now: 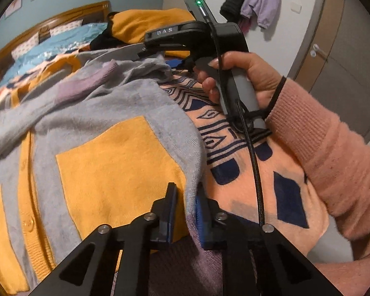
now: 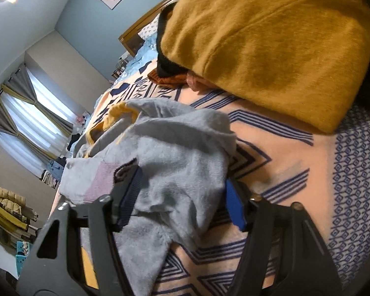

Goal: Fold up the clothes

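The grey and yellow cardigan (image 1: pixel 91 148) lies spread on the patterned bed (image 1: pixel 271 172), its right edge pinched in the narrow left tongs (image 1: pixel 186 212) near its hem, likely to carry that side over. The right tongs (image 2: pixel 182 197) stand fairly wide around a bunched grey sleeve (image 2: pixel 175 157) farther up; whether they grip it, I cannot tell

You are looking at 1 grey knit cardigan (image 1: pixel 106 113) with mustard patches, a mustard button placket and lilac ribbed cuffs, lying spread and rumpled across the patterned peach bedspread (image 1: pixel 278 172). Its grey sleeve (image 2: pixel 175 162) is lying bunched, lilac cuff (image 2: pixel 98 180) showing at the left.
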A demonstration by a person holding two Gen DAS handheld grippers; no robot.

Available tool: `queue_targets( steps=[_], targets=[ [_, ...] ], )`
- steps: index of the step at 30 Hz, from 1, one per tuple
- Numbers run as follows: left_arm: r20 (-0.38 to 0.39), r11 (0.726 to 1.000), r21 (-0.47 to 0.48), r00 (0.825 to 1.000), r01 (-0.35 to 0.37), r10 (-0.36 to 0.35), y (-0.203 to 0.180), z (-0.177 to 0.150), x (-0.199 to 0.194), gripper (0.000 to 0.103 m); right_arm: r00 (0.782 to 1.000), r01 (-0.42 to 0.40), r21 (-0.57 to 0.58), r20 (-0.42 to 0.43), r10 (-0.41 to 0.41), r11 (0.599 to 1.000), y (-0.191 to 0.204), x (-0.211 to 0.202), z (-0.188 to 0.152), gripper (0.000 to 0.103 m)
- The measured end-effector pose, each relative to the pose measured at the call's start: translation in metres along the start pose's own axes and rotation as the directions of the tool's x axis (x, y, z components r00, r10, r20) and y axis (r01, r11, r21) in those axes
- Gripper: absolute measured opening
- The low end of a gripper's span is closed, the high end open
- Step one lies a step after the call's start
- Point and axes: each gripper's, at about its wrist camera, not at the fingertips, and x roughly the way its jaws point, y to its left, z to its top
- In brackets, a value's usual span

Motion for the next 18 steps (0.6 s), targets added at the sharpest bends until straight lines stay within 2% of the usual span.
queue_targets(
  steps=[2, 3, 9, 14, 18],
  targets=[
    [0.002, 0.998, -0.037, 0.999, 0.041, -0.041, 0.007, 0.0, -0.001, 0.01, 1.0, 0.01, 0.002, -0.029, -0.01, 1.0, 0.001, 0.005, 0.0, 0.018],
    [0.004, 0.997, -0.054, 0.998, 0.06, -0.059, 0.011, -0.001, -0.003, 0.009, 0.999, 0.02, 0.002, -0.036, -0.019, 1.0, 0.002, 0.006, 0.0, 0.016],
    [0.037, 0.977, -0.141, 0.987, 0.163, -0.159, 0.032, -0.002, -0.013, 0.008, 0.999, 0.032, -0.014, 0.029, -0.031, 0.999, 0.026, -0.011, 0.013, 0.012],
    [0.099, 0.943, -0.213, 0.966, 0.255, -0.239, 0.053, -0.004, -0.03, 0.008, 0.996, 0.079, -0.129, 0.048, -0.073, 0.989, 0.08, -0.015, 0.026, 0.011],
    [0.135, 0.926, -0.255, 0.959, 0.278, -0.25, 0.068, -0.01, -0.04, 0.008, 0.997, 0.068, -0.172, 0.039, -0.062, 0.983, 0.116, 0.004, 0.031, 0.011]
  ],
)
